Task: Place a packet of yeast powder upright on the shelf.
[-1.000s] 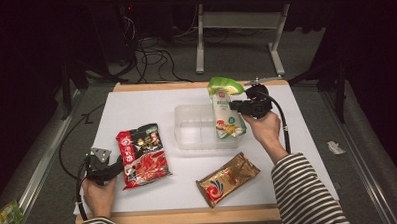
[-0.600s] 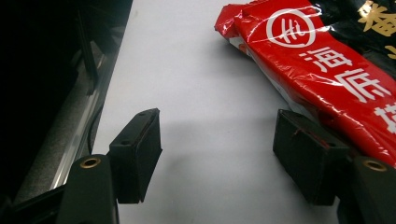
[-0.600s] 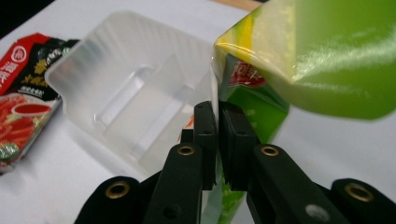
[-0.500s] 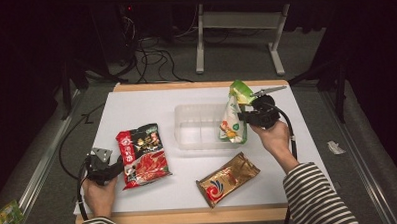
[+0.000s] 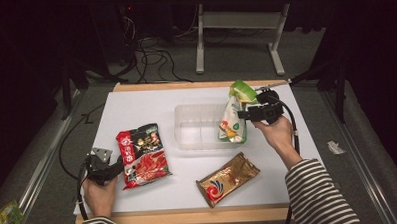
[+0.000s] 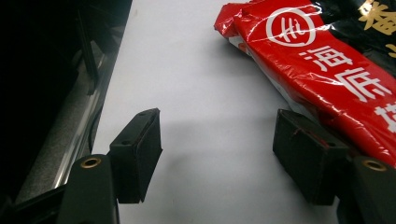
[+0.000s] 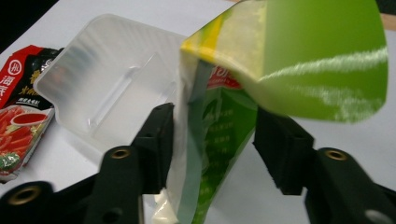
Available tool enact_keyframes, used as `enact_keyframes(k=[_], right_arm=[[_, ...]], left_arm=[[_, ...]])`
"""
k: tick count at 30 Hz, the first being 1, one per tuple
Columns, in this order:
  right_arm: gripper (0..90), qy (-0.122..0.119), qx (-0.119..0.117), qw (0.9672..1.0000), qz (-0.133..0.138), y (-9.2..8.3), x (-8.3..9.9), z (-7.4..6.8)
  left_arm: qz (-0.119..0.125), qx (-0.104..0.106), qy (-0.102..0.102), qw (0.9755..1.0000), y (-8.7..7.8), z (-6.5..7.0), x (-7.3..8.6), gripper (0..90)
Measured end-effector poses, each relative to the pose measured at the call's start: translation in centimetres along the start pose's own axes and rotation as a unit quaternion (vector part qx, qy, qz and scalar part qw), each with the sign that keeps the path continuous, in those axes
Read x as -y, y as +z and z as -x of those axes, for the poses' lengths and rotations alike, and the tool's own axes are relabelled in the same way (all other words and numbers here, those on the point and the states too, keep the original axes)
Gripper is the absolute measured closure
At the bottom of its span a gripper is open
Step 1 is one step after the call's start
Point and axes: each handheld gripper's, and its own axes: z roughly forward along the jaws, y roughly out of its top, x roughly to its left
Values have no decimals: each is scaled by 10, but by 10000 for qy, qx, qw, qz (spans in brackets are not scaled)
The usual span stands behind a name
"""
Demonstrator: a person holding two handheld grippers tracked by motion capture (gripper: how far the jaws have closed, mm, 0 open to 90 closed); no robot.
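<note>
- Green-and-white snack bag: stands between the spread jaws of the right gripper, which have just been opening; pads clear of it, its lower end inside the clear plastic tray, leaning on the tray's wall nearest that gripper.
- Red packet: flat on the table, just beside the left gripper, jaws spread, holding nothing.
- Gold packet: on the table, near the right forearm.
- Progress, judged: one bag delivered, two left.

The red packet at about eight o'clock on the bench bears large white Chinese characters 海底 (the following ones run off the frame) beside a white ring logo with a squiggle inside. The green pouch carries small pale print and a red band, too blurred to read.
</note>
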Motion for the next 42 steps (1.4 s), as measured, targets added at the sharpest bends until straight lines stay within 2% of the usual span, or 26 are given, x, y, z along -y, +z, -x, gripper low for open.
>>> enact_keyframes(k=[4,9,11,12,13,14,18,19,21,26,31,33,34,39,42], right_arm=[[366,228,50,9996,-180,14,-13,6],[360,379,45,9990,-238,22,-17,7],[407,367,126,9986,-369,28,-17,6],[476,241,343,9977,-527,33,-17,3],[476,241,343,9977,-527,33,-17,3],[515,228,398,9973,-581,34,-17,3],[690,227,376,9972,-609,36,-18,0],[740,221,360,9974,-578,36,-18,-2],[779,234,346,9977,-528,36,-18,-5],[829,297,210,9992,-148,32,-17,-13],[837,355,302,9985,292,28,-20,-21],[837,323,419,9974,482,28,-20,-24],[838,295,447,9964,662,30,-20,-25],[837,201,611,9943,845,39,-16,-29],[828,53,658,9941,861,47,-5,-32]], left_arm=[[6,-1,-9,10000,0,0,0,327],[5,3,0,10000,0,0,0,328],[4,2,0,10000,0,0,0,328],[10,8,-10,10000,0,0,0,328],[7,3,-12,10000,0,0,0,328],[8,12,-14,10000,0,0,0,327],[7,12,-15,10000,0,0,0,328],[7,8,-12,10000,0,0,0,328],[7,9,-13,10000,0,0,0,327],[3,21,-21,10000,0,-1,0,327],[11,14,-18,10000,0,0,0,327],[11,15,-10,10000,0,0,0,327],[13,7,6,10000,0,0,0,327],[26,7,-2,10000,0,0,0,327],[27,10,-2,10000,0,0,0,327]])
